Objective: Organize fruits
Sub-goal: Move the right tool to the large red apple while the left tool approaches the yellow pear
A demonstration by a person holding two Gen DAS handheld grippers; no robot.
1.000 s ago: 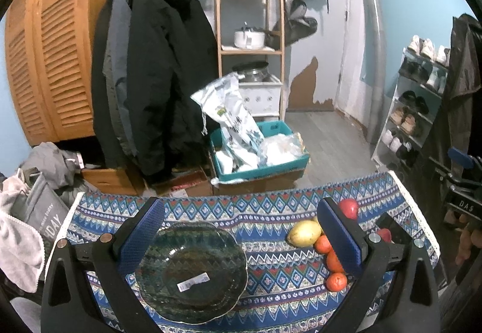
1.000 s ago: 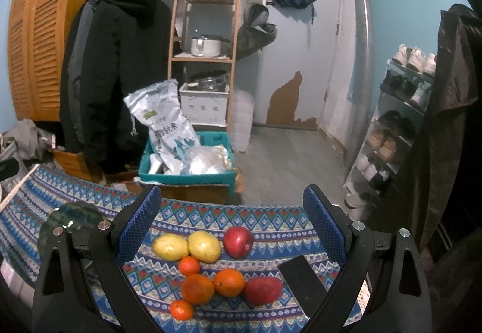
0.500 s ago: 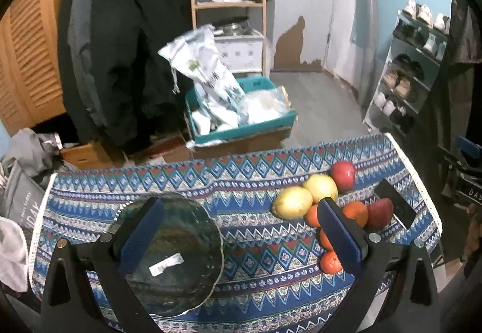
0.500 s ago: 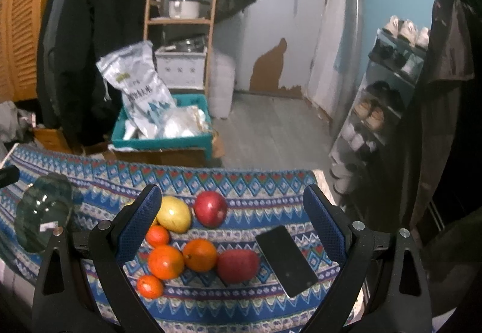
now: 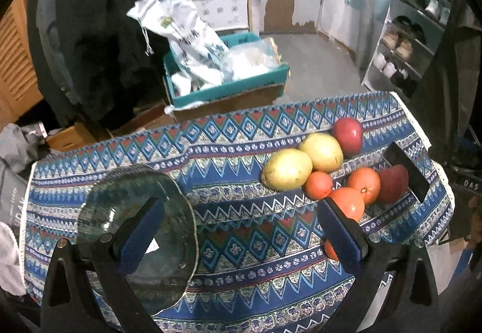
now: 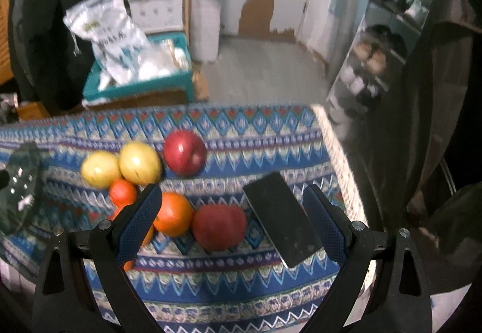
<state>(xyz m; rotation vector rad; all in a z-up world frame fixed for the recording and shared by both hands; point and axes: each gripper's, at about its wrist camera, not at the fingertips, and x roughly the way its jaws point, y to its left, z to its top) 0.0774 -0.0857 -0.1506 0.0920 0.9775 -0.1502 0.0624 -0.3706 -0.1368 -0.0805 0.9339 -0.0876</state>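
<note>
Fruits sit clustered on the patterned tablecloth (image 5: 241, 230), centre right in the left wrist view and lower left of centre in the right wrist view. Count: two yellow fruits (image 6: 140, 163) touching side by side; one red apple (image 6: 184, 156) just beside them; one darker red fruit (image 6: 219, 226) nearer the camera; four orange fruits, of which one small (image 6: 122, 193), one larger (image 6: 173, 214), two partly hidden behind gripper fingers. One green glass bowl (image 5: 120, 200) lies lower left in the left wrist view, well apart from the cluster. One black phone (image 6: 281, 217) lies just beside the darker red fruit. Left gripper (image 5: 241, 233): jaws wide, holding nothing. Right gripper (image 6: 230, 221): jaws wide, holding nothing.
</note>
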